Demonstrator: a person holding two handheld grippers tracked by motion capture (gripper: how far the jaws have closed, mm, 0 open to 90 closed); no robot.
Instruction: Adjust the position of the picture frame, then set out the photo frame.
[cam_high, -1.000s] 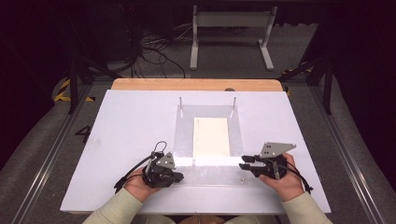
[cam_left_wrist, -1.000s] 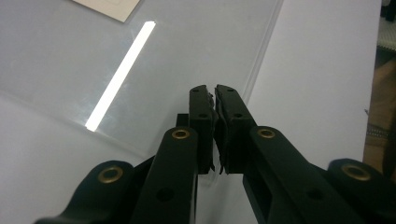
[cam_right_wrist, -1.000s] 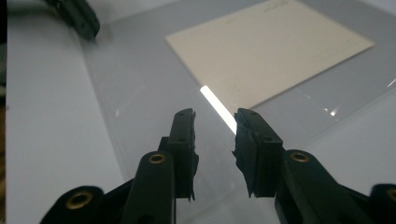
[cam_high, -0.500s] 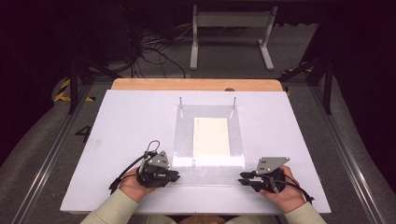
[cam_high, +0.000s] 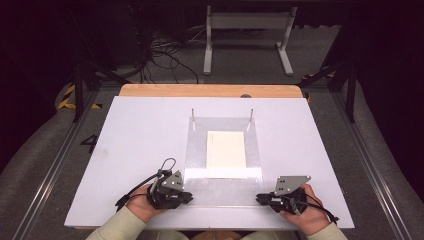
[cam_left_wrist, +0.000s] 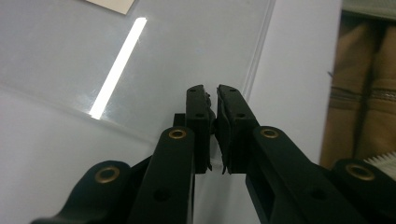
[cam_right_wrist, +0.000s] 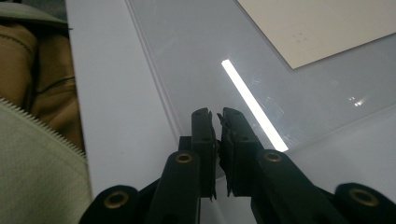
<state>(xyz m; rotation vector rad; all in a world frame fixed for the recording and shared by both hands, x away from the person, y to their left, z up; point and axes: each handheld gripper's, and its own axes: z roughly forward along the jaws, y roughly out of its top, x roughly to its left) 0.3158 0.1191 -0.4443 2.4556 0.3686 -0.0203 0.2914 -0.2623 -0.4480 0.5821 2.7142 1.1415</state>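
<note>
Shifted lower toward the near right corner of the clear sheet (cam_high: 223, 152) since a second ago: right gripper (cam_high: 262, 199), jaws just closing, pinching that corner edge. Lying on the white board (cam_high: 140, 135), covering a cream card (cam_high: 226, 154). Left gripper (cam_high: 187, 196) clamping the near left corner. Showing tan trousers (cam_left_wrist: 362, 88) in gripper views. Blurring any writing.

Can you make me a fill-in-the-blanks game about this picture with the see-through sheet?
1. The cream paper lies under a clear ____ sheet.
2. Two thin metal ____ stand at the sheet's far edge.
3. The left tool and the right tool sit at the sheet's ____ corners.
4. The sheet rests on a ____ board.

Missing words: plastic; pins; near; white
</note>
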